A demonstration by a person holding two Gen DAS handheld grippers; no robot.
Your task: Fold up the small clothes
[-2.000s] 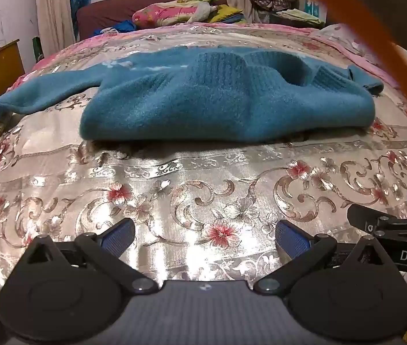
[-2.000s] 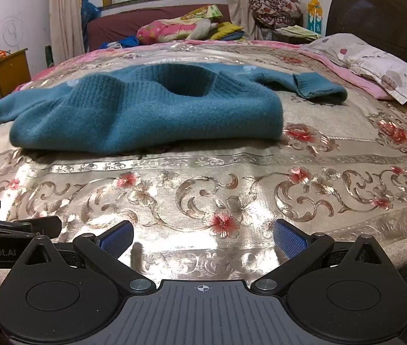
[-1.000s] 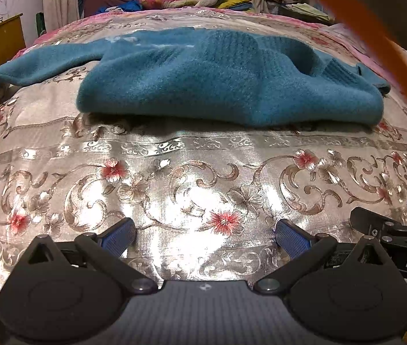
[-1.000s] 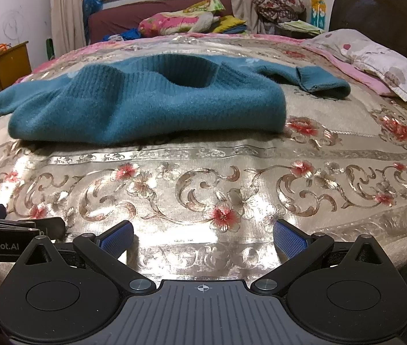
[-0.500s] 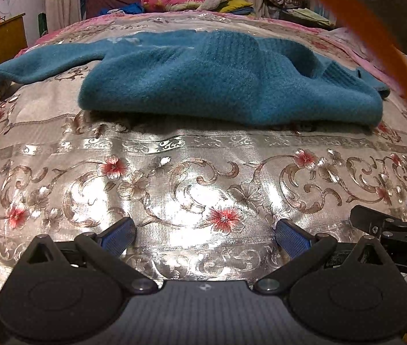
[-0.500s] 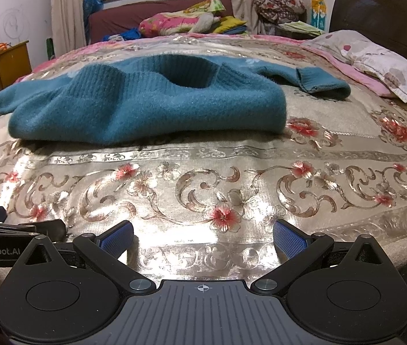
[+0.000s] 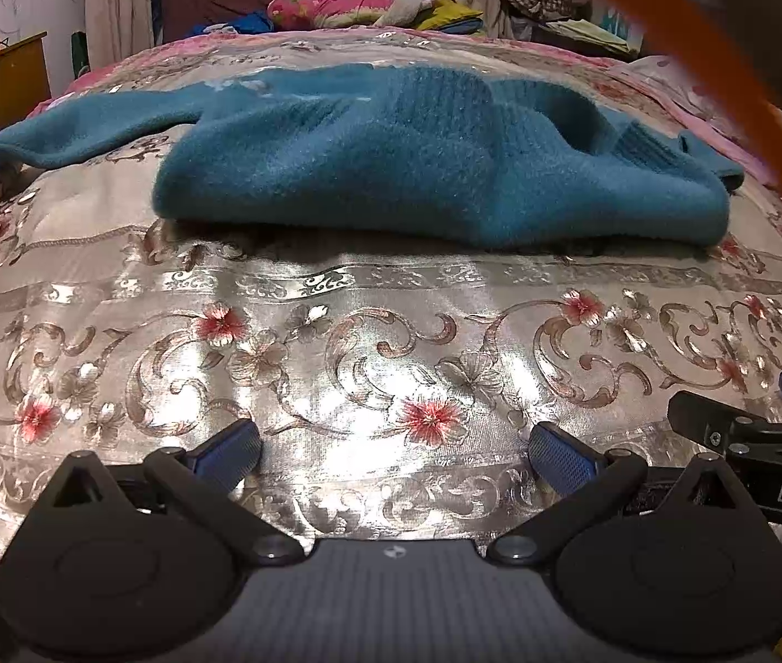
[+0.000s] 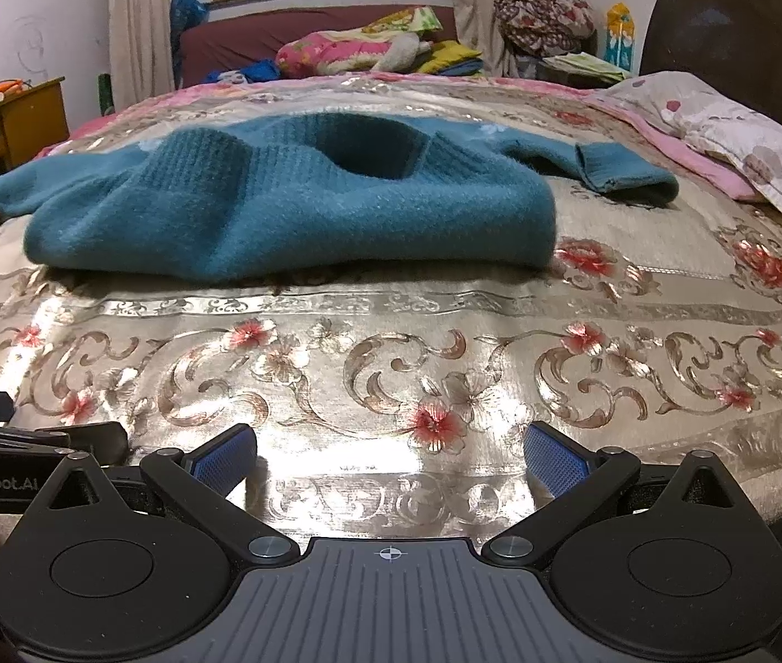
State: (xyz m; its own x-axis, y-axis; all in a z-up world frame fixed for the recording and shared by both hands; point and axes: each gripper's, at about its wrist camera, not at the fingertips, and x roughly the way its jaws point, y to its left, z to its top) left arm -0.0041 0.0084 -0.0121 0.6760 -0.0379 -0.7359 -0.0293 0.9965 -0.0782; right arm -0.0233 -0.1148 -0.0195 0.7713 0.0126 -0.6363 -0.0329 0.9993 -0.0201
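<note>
A teal knit sweater (image 7: 391, 166) lies folded over on the floral bedspread (image 7: 379, 331), one sleeve stretched out to the left and one to the right. It also shows in the right wrist view (image 8: 291, 204), with the right sleeve's cuff (image 8: 623, 171) beside it. My left gripper (image 7: 393, 450) is open and empty, low over the bedspread, short of the sweater's near edge. My right gripper (image 8: 389, 450) is open and empty, likewise short of the sweater. Each gripper shows at the edge of the other's view.
A pillow (image 8: 750, 138) lies at the right by the dark headboard (image 8: 744, 33). A wooden side table (image 8: 9, 116) stands at the left. A sofa with piled bedding (image 8: 357, 50) is beyond the bed. An orange strap (image 7: 722, 83) crosses the left wrist view.
Both grippers have shifted only slightly over the bedspread and stay open. The sweater has not moved.
</note>
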